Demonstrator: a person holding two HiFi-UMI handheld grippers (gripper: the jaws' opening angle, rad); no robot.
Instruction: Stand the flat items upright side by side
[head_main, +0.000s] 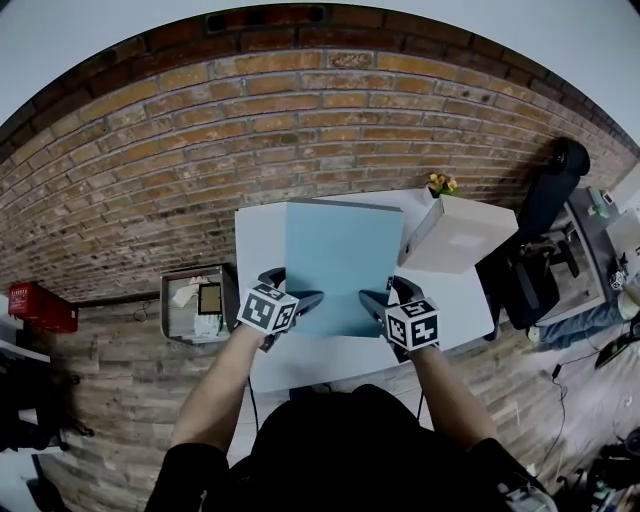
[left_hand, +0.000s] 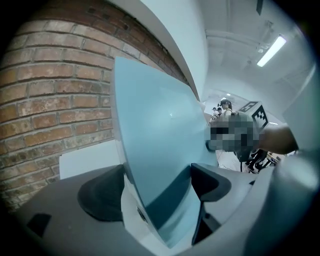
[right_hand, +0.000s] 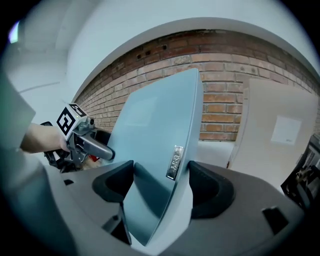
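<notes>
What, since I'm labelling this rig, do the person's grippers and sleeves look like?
The left gripper and right gripper have grey bodies with dark rounded pads. Each carries a white cube with black square markers. The person wears a black short-sleeved top.

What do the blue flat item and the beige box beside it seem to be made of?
Blue flat item: probably rigid board or a plastic case with a smooth, matte light-blue cover. It shows an even soft sheen, stays flat, and has a small silver badge, apparently metal, on its narrow side. Beige box: likely cardboard, matte, with crisp folded edges and a paler label.
</notes>
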